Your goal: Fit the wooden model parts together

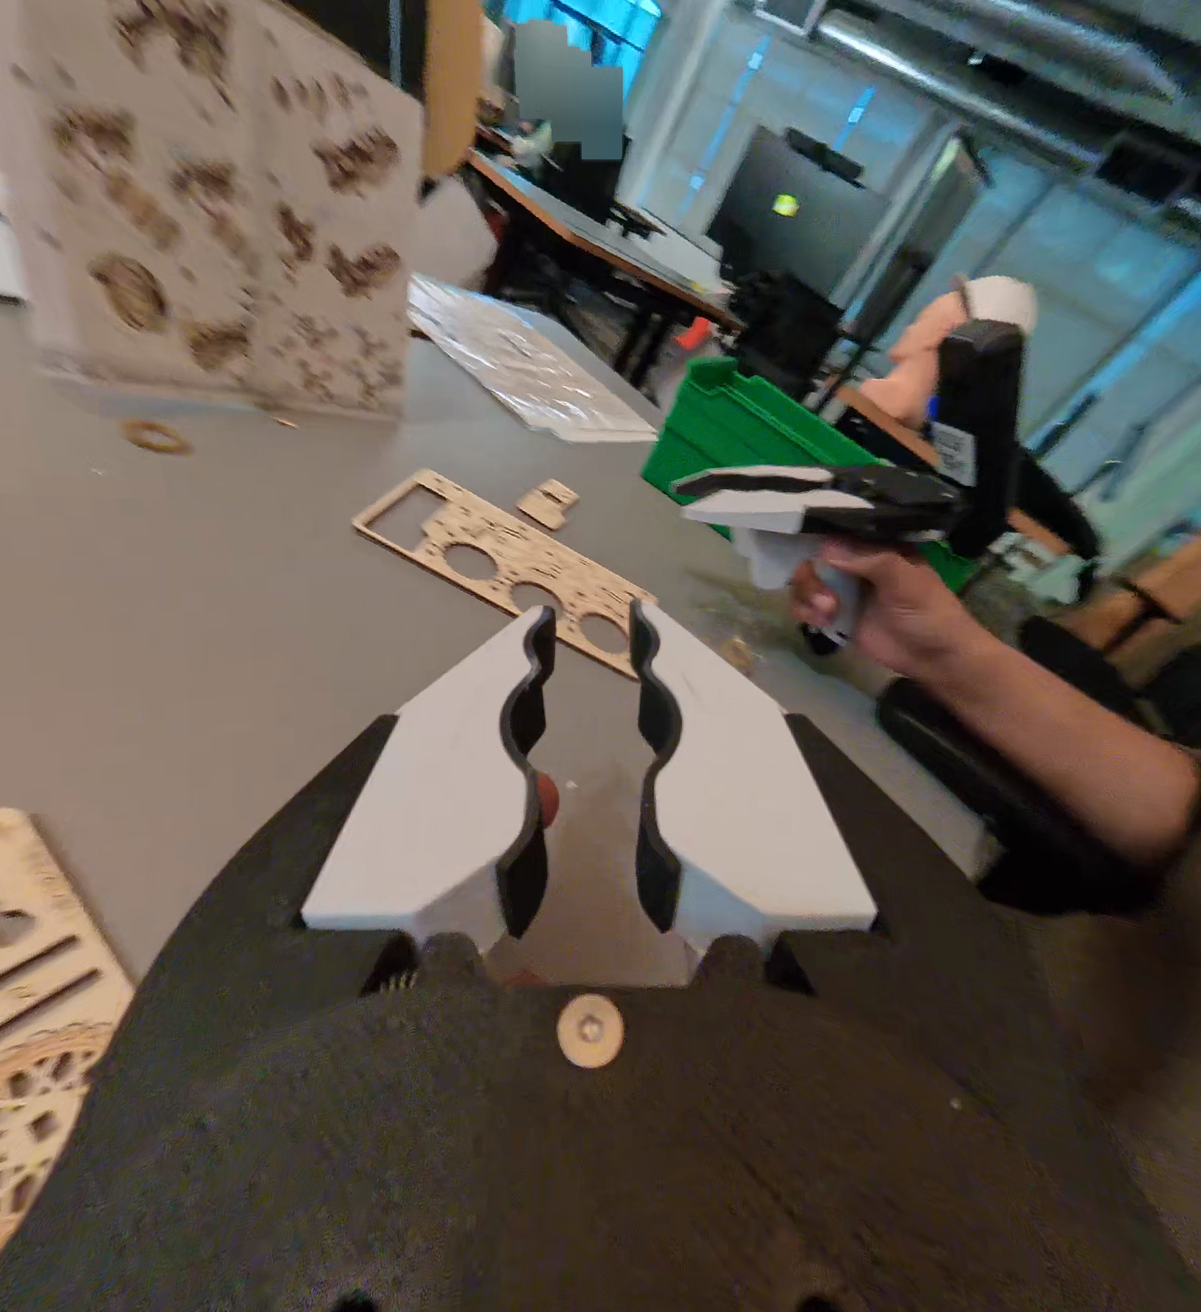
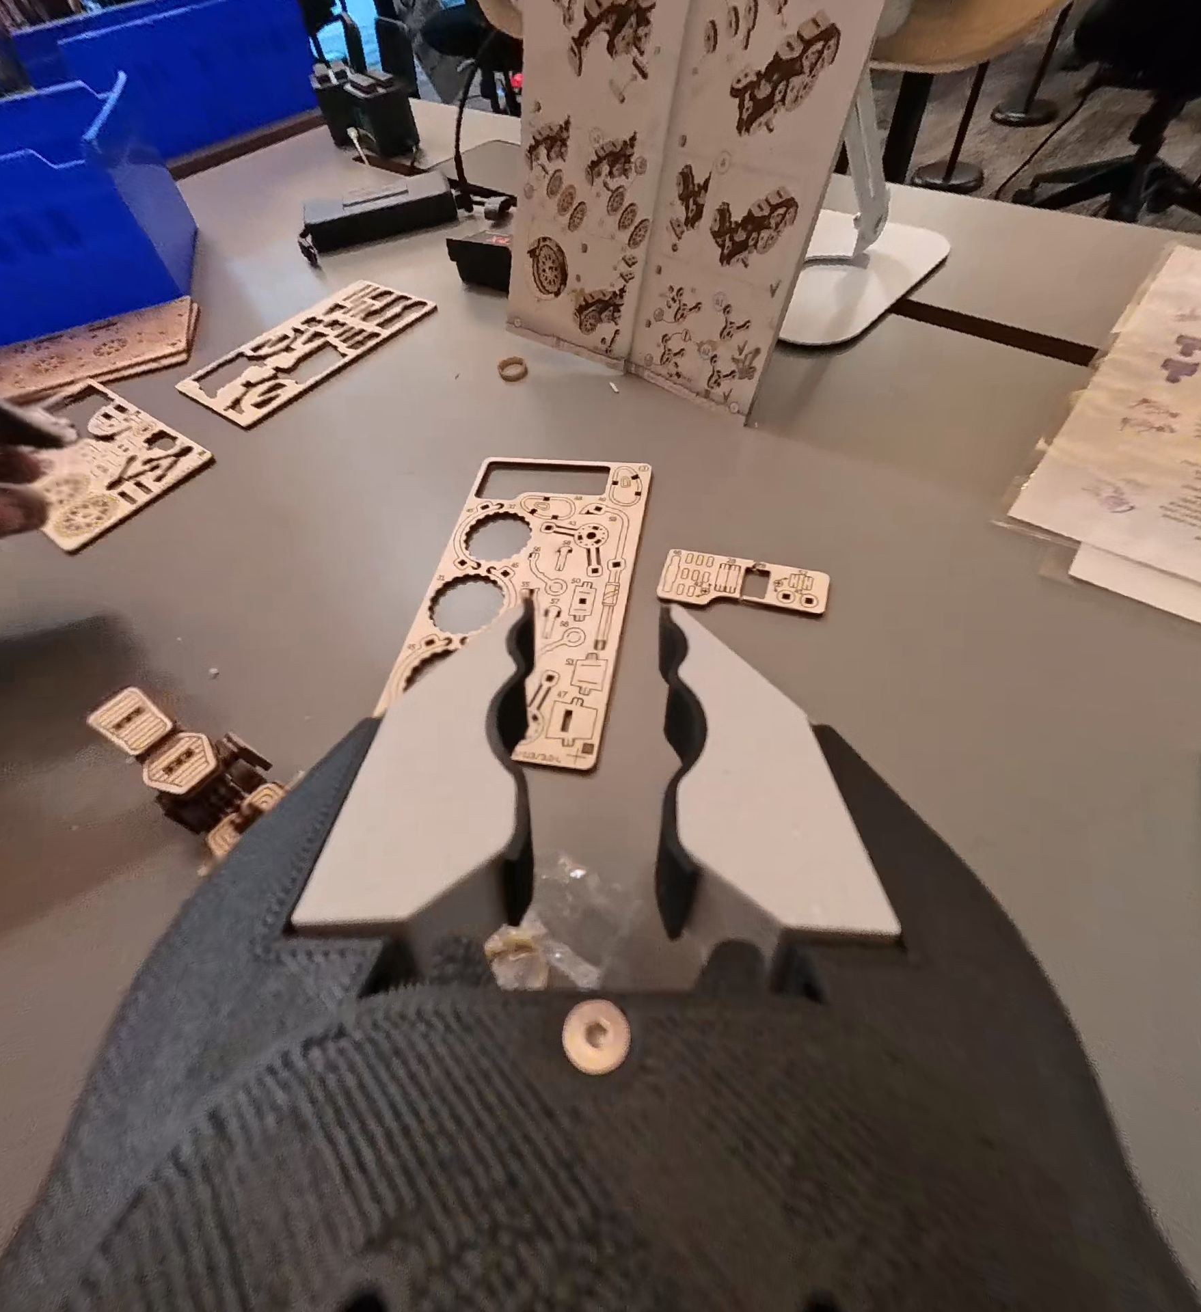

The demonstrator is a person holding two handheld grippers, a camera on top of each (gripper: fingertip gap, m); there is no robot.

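- Left gripper (image 1: 591,625), grey fingers with black wavy pads: jaws spread, nothing between them; it hovers over the grey table (image 1: 157,568).
- In the right wrist view, at 9 o'clock: half-built dark-and-pale wooden model (image 2: 189,774), standing on the table, apart from both grippers.
- At 12 o'clock: pale laser-cut plywood sheet with round cut-outs (image 2: 547,603), flat under the right gripper's tips.
- Right gripper (image 2: 594,618): jaws spread, empty, above that sheet's near half.
- At 1 o'clock: small broken-off plywood strip (image 2: 743,582), just beside the sheet.
- Step, as I judge it: choosing the next part. Best to press the sheet flat with one gripper, pinch the part by its edges and free it gently; thin plywood likely snaps.
- Upright printed instruction leaflet (image 2: 675,177) stands behind.
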